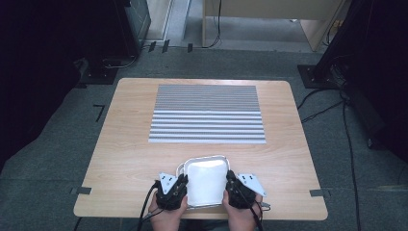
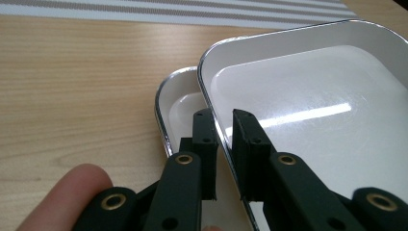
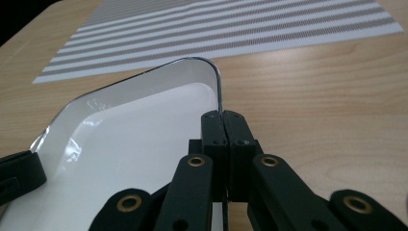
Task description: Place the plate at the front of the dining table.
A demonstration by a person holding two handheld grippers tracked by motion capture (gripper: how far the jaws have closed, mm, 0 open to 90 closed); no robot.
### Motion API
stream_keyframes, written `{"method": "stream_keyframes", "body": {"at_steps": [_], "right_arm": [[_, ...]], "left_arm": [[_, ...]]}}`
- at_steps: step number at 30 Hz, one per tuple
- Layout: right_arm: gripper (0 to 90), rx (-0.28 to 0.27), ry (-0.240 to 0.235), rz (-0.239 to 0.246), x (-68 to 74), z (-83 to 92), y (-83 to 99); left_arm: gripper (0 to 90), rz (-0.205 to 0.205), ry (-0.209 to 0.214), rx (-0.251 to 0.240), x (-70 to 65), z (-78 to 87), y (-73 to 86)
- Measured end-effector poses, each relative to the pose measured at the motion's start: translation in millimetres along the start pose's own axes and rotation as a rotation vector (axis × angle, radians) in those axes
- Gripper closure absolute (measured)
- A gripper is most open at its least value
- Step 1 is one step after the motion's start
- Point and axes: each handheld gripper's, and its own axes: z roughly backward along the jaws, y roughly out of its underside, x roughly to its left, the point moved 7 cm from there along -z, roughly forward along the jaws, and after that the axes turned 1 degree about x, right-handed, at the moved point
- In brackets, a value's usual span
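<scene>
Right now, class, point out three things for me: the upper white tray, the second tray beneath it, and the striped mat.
Upper tray [image 1: 206, 182]: high view, middle of its white floor.
Lower tray [image 2: 179, 98]: left gripper view, inner wall of its exposed corner.
Striped mat [image 1: 207, 113]: high view, centre of the stripes.

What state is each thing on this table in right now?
Upper white tray: stacked askew in another tray, gripped at both side rims.
Lower white tray: flat on the table, its rim peeking out.
Striped placemat: spread flat, nothing on it.
Left hand-held gripper: shut on the upper tray's rim.
Right hand-held gripper: shut on the opposite rim.
</scene>
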Motion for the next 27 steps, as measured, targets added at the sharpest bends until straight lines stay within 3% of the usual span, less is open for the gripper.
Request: {"method": "stream_keyframes", "body": {"at_steps": [1,2,4,7,9,11,14,19,25,27], "right_arm": [[89.6,-0.002,0.002,0.016,1.0,-0.6,-2.2],[89.6,-0.004,-0.004,0.027,2.8,-1.6,-4.5],[89.7,0.009,-0.042,0.028,9.0,-4.1,-4.9],[89.7,0.023,-0.031,0.06,21.7,-8.3,-1.3],[89.7,0.03,-0.042,0.048,24.2,-11.0,-0.6],[89.7,0.033,-0.045,0.037,21.6,-12.2,-1.0],[89.6,0.036,-0.042,0.015,17.3,-13.2,-1.1],[89.6,0.03,-0.026,0.011,15.4,-12.7,0.8],[89.2,0.003,-0.005,0.01,6.9,-10.3,1.2],[87.1,0.012,-0.019,-0.003,4.4,-11.2,3.2]], "left_arm": [[88.8,-0.022,0.002,-0.009,-1.4,1.2,-4.4],[90.0,-0.028,0.032,0.0,-5.5,0.7,-7.0],[90.0,-0.05,0.065,0.015,-15.3,-2.1,-9.9],[81.1,-0.038,0.094,0.023,-20.8,-5.0,-9.5],[76.6,-0.043,0.076,0.009,-16.5,-2.6,-8.2],[71.3,-0.021,0.036,-0.003,-5.0,1.1,-4.6],[68.7,0.009,0.022,-0.008,6.7,3.7,1.9],[62.0,0.009,0.006,-0.009,6.1,7.9,5.5],[60.4,-0.002,0.004,-0.003,2.1,7.5,7.7],[62.6,-0.012,0.009,0.017,0.6,6.4,10.4]]}}
